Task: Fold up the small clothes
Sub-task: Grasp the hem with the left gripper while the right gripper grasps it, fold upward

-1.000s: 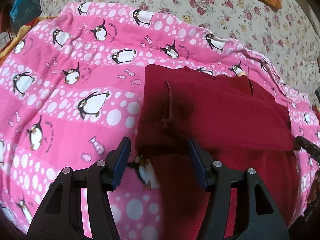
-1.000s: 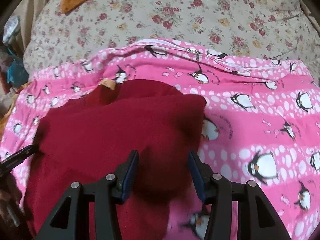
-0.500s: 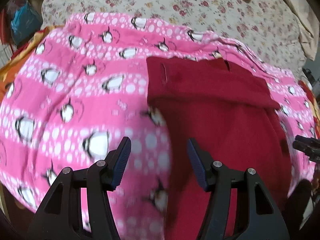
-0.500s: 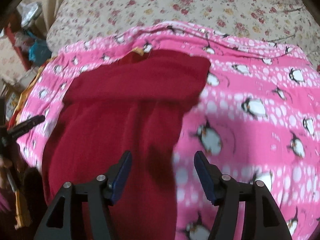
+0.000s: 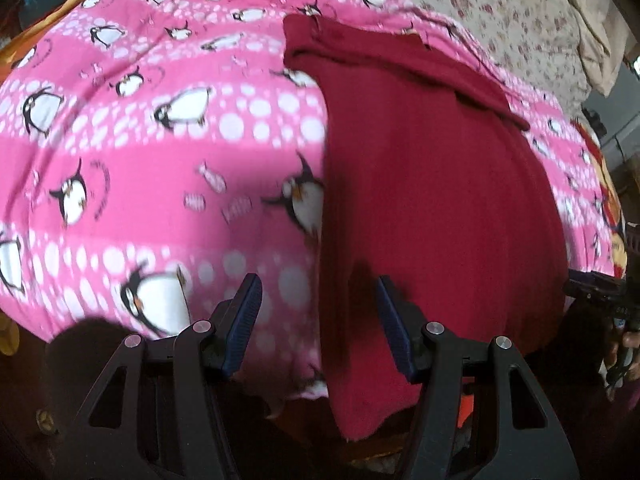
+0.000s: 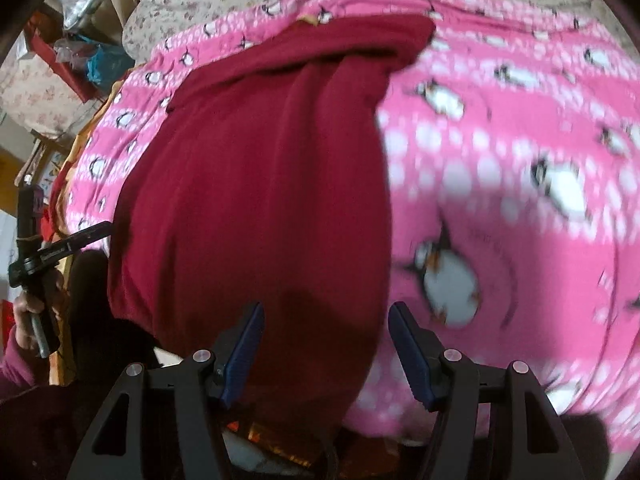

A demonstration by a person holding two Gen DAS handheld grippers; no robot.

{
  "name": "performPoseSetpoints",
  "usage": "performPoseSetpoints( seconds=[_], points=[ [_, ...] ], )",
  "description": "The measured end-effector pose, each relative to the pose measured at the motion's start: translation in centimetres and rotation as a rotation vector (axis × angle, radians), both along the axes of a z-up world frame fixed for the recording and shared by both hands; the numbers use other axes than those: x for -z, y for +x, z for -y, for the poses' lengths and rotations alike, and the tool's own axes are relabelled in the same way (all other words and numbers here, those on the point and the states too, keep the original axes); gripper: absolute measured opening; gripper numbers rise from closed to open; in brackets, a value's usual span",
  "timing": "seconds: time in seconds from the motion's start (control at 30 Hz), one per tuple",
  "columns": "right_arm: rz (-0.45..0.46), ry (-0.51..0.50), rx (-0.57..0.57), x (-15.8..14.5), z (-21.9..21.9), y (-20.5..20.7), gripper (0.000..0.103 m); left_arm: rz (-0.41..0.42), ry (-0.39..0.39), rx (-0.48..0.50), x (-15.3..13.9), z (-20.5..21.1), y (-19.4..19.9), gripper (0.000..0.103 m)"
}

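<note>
Both hand-held grippers [image 5: 318, 326] [image 6: 326, 350] pulled back, red garment [image 5: 432, 200] unheld

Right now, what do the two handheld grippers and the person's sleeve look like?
Both are matte black plastic frames with triangular cut-outs and silver rivets at the pivots. The left gripper and the right gripper each carry two fingers faced with ribbed dark-blue pads. In the right wrist view, a hand grips the other tool's black handle; its sleeve is maroon. No cables show.
</note>
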State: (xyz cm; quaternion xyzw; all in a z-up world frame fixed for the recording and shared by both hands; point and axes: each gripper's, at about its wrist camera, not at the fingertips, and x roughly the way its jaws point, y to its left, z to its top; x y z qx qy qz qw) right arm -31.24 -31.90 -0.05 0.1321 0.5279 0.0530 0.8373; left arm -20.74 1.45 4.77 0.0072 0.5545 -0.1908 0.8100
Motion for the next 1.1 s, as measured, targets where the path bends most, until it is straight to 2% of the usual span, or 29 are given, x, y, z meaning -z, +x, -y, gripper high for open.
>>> performPoseSetpoints(
  seconds=[0.27, 0.33, 0.43, 0.5, 0.63, 0.83, 0.9, 1.1],
  points=[
    [-0.091, 0.068, -0.099, 2.8, -1.7, -3.2, 0.062, -0.077, 0.004, 0.053, 1.9, 0.9, -2.2, 0.058],
    [-0.067, 0.06, -0.108, 2.7, -2.0, -3.4, 0.062, -0.09, 0.017, 0.058, 2.5, 1.1, -2.5, 0.058],
    [-0.032, 0.098, -0.062, 2.5, -1.0, -3.2, 0.062, -0.096, 0.012, 0.052, 2.7, 1.1, -2.6, 0.058],
    [-0.031, 0.128, -0.048, 2.7, -0.5, -3.0, 0.062, -0.099, 0.008, 0.053, 2.7, 1.1, -2.6, 0.058],
    [-0.039, 0.112, -0.083, 2.6, -0.9, -2.5, 0.062, -0.117, 0.024, 0.081, 3.1, 1.5, -2.9, 0.058],
    [-0.044, 0.079, -0.131, 2.3, -1.3, -2.2, 0.045, -0.133, 0.034, 0.114, 3.5, 2.0, -3.5, 0.058],
    [-0.044, 0.071, -0.151, 2.3, -1.4, -2.3, 0.036, -0.132, 0.031, 0.113, 3.6, 2.0, -3.5, 0.058],
    [-0.046, 0.078, -0.208, 2.3, -2.1, -1.8, 0.034, -0.13, 0.039, 0.125, 3.7, 2.4, -3.5, 0.058]
  ],
)
